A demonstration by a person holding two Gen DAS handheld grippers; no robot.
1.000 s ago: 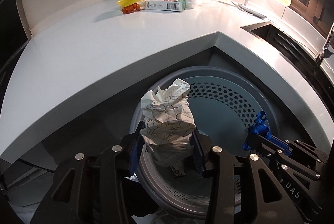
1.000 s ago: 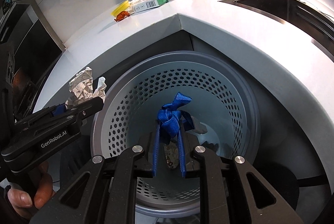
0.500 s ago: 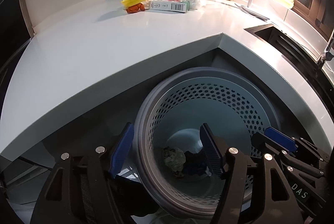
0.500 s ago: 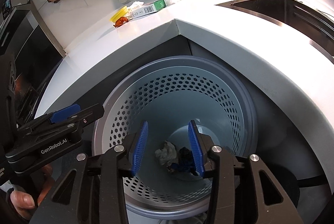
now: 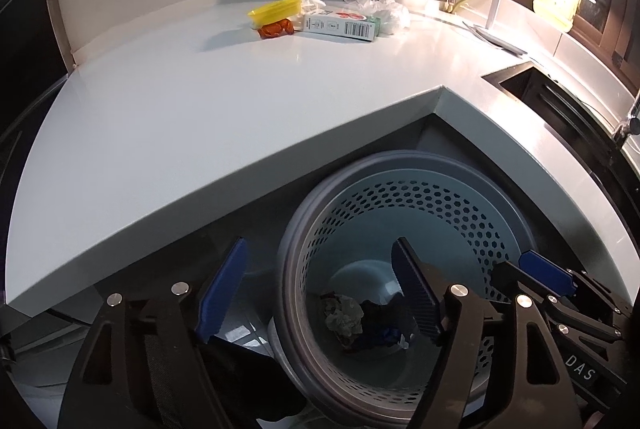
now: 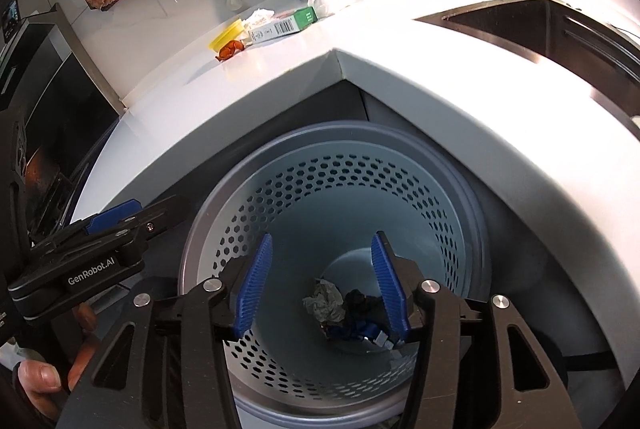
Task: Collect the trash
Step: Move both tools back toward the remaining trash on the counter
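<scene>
Left tongs: my left gripper [image 5: 318, 289] is spread wide with nothing in it, one blue pad out past the bin's rim at 9 o'clock, the other over the bin's mouth.

Right tongs: my right gripper [image 6: 322, 285] is let go too, both blue pads apart, and it hangs right over the opening.

Bin: the grey perforated bin [image 6: 280, 181] sits on the floor, tucked into the inside corner of the white counter [image 5: 180, 117].

Trash already in: a crumpled paper ball [image 6: 324, 303] lies on the bin floor, with a dark wad and some blue stuff [image 6: 360, 329] touching it at its 4 o'clock. Can't really tell what the dark bit is, too murky down there.

Trash on the counter: way back at 12 o'clock there's a little cluster: yellow tray [image 5: 276, 11], an orange wrapper [image 5: 275, 29] just in front of it, a white-and-green box [image 5: 340, 25] lying flat beside it, and a crumpled white plastic bag [image 5: 386, 13] at the box's far end.

Sink: the dark basin [image 6: 520, 25] sits off around 2 o'clock, well apart from the bin.
</scene>
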